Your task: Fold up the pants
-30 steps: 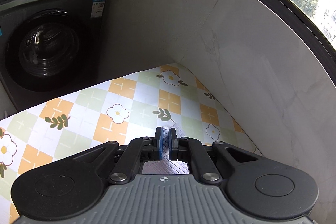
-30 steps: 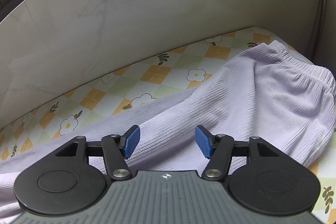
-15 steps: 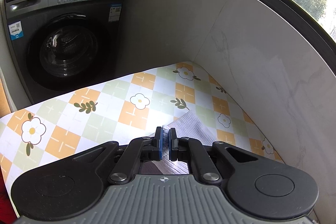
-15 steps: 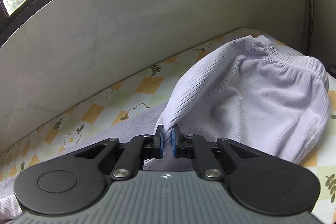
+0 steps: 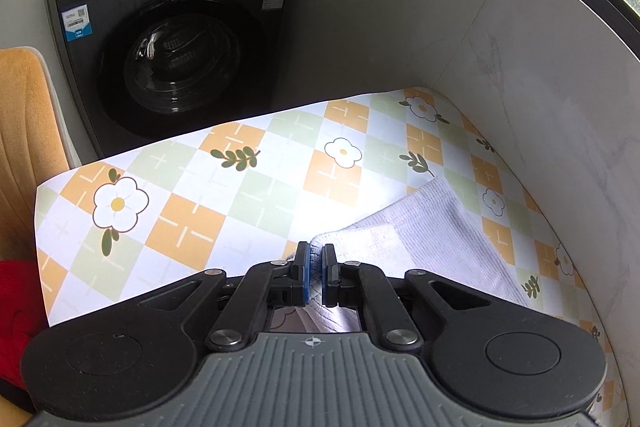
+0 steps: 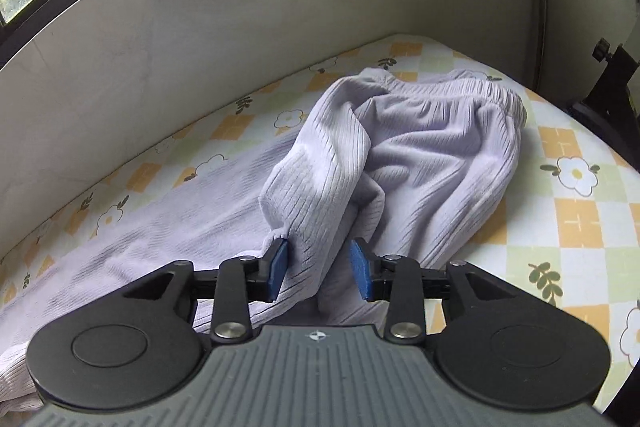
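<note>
One pair of pants [image 6: 420, 147], lilac ribbed knit, lies bunched on my desk [image 6: 576, 223], one floral checked cover. Two tools: my left tool [image 5: 315, 269] is clamped on a pant hem; my right tool [image 6: 319, 269], pinched together half a second ago, now stands apart, a raised fold between its blue pads. One grey washing machine [image 5: 176, 39] beyond.

Pants [image 6: 420, 147] on table [image 5: 240, 195], washing machine [image 5: 180, 39] beyond its far edge.
</note>
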A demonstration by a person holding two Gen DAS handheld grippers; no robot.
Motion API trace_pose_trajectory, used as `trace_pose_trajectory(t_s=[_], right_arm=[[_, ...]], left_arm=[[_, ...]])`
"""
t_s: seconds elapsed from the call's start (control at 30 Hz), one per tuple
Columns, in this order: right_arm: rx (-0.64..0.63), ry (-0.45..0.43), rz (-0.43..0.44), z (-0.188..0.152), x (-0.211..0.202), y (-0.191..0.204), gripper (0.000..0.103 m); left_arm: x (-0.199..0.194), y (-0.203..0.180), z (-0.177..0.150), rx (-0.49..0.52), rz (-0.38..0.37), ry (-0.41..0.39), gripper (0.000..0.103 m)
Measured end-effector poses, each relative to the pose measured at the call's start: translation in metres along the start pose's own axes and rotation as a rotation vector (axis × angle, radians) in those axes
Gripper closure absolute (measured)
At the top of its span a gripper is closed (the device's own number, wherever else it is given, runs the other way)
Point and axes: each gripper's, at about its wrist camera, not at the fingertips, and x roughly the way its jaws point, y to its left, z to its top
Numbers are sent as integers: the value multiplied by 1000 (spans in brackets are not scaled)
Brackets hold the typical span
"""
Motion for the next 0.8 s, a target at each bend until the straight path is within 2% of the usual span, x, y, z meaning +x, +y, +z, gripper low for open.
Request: trace_pose_trajectory(t_s=[0.13,0.2,0.23,0.33,0.43,0.47,0.5,0.53,0.57,0.63,0.67,0.73,0.77,0.8], right_arm=[[-88,-78,-28,38,18,19,50],[-121,-116,-44,60,38,31,38],[-140,-121,-53,69,49,36,36],[-207,-95,-155,87,86,50,28],[-259,13,-292,96,134,56,25],[-270,55,-320,96,145,55,32],[-272,83,-339,96,150,51,60],[-261,101,-347,97,152,44,82],[-212,103,-323,97,145,32,95],[-130,53,-263,100,122,9,97],[-93,-3,-243,102,100,-4,98],[8,-192,-187,99,44,-29,98],[82,-321,-189,95,5,-46,98],[146,-408,-214,86,-24,-62,98]], left_arm=[[-7,-3,0,-7,-6,-17,97],[-13,-9,-1,-9,-11,-33,97],[-15,-11,-2,-12,-11,-39,97],[-18,-22,-8,-24,-9,-27,97],[-21,-36,-19,-50,-29,9,97],[-23,-41,-24,-57,-46,24,97],[-24,-46,-27,-55,-61,33,97],[-26,-50,-30,-48,-74,38,97],[-28,-56,-32,-35,-90,39,97],[-31,-62,-34,-14,-108,34,97],[-33,-66,-35,-7,-118,30,97],[-34,-69,-35,-4,-128,32,97],[-33,-69,-34,-4,-136,35,97],[-34,-70,-33,-4,-141,35,97]])
